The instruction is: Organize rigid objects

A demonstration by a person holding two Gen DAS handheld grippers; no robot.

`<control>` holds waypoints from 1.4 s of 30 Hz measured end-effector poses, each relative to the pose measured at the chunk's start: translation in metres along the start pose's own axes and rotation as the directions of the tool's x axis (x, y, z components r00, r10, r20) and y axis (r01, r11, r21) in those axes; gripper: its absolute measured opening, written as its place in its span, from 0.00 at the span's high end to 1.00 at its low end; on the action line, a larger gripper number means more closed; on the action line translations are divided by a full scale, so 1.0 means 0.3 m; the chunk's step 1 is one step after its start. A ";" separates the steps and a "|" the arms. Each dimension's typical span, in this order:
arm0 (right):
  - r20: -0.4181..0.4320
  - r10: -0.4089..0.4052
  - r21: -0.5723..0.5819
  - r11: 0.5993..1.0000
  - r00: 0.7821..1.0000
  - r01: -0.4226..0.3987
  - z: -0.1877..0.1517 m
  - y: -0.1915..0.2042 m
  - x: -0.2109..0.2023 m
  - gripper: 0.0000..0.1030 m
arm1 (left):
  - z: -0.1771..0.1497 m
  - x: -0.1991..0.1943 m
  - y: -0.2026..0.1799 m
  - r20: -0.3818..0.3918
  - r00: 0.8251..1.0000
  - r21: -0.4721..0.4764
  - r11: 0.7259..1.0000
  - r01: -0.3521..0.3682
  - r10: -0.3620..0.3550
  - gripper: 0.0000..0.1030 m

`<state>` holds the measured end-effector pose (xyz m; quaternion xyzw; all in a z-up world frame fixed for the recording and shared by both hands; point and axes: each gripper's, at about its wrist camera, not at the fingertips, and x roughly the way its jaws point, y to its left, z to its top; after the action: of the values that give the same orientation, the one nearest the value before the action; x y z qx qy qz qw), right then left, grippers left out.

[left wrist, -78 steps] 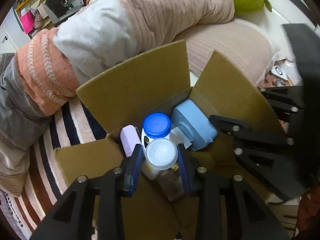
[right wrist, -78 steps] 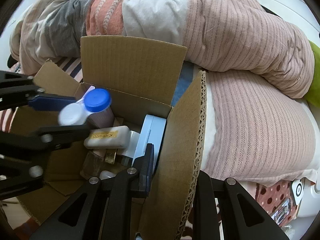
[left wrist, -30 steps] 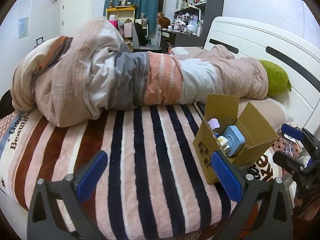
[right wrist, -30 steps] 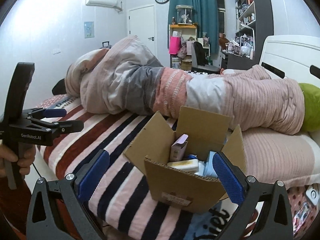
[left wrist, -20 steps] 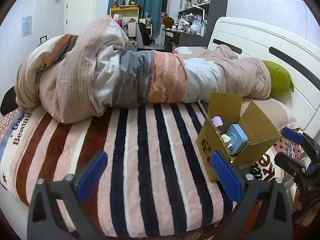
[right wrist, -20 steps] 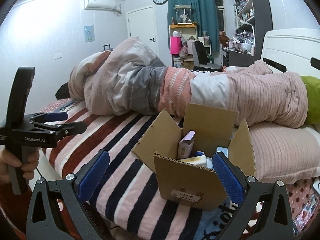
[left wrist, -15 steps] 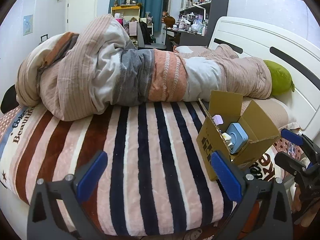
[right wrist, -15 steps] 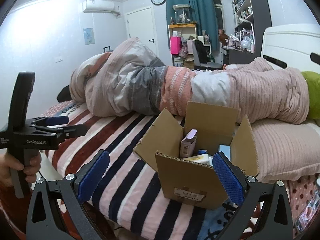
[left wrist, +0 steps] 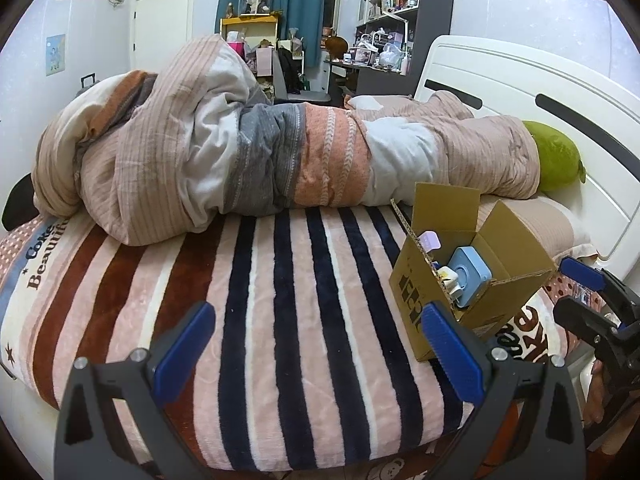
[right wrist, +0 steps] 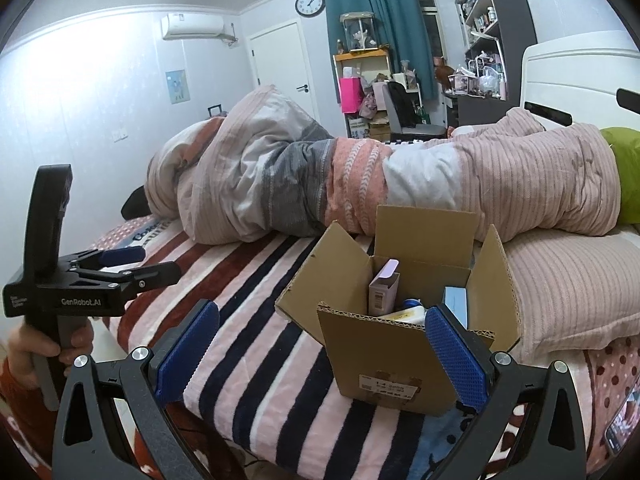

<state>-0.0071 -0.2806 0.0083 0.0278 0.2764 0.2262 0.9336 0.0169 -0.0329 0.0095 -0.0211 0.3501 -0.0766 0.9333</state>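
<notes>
An open cardboard box (left wrist: 508,276) (right wrist: 384,360) stands on the striped blanket near the bed's right front edge. Inside it I see a light blue device (left wrist: 469,276), a pink carton (right wrist: 384,290) and a cream bottle (right wrist: 404,314). My left gripper (left wrist: 316,344) is open and empty, held back from the bed, left of the box; it also shows in the right wrist view (right wrist: 132,266). My right gripper (right wrist: 322,354) is open and empty in front of the box; it also shows in the left wrist view (left wrist: 580,292).
A rolled duvet (left wrist: 248,152) lies across the back of the bed. A green cushion (left wrist: 554,160) rests by the white headboard (left wrist: 520,80). A pink pillow (right wrist: 568,280) lies right of the box. The striped blanket (left wrist: 260,300) covers the bed's front.
Both grippers have pulled far back from the box, where the left one held a white-capped bottle 2.6 s ago. Both now stand open and empty. In the last second little moved.
</notes>
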 end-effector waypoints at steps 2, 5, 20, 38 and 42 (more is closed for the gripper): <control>0.001 -0.002 -0.002 1.000 1.000 0.002 0.000 -0.001 0.001 0.00 | 0.000 -0.003 -0.001 0.002 1.000 -0.003 1.000 0.001 -0.001 0.01; -0.001 0.005 0.006 1.000 1.000 -0.005 0.000 -0.003 0.002 0.00 | 0.002 -0.004 0.000 0.005 1.000 -0.003 1.000 0.000 0.000 0.01; -0.005 -0.006 0.010 1.000 1.000 0.006 -0.010 -0.007 0.005 0.00 | -0.001 -0.007 0.006 0.006 1.000 -0.009 1.000 0.010 -0.010 0.01; -0.006 -0.016 0.005 1.000 1.000 0.016 -0.011 -0.006 0.000 0.00 | -0.006 -0.009 0.002 0.003 1.000 -0.014 1.000 -0.007 0.007 0.01; -0.006 -0.016 0.004 1.000 1.000 0.016 -0.012 -0.006 -0.001 0.00 | -0.009 -0.009 0.000 0.002 1.000 -0.015 1.000 -0.006 0.006 0.01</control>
<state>-0.0084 -0.2826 0.0051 0.0266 0.2800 0.2183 0.9345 0.0130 -0.0324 0.0092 -0.0269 0.3498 -0.0712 0.9337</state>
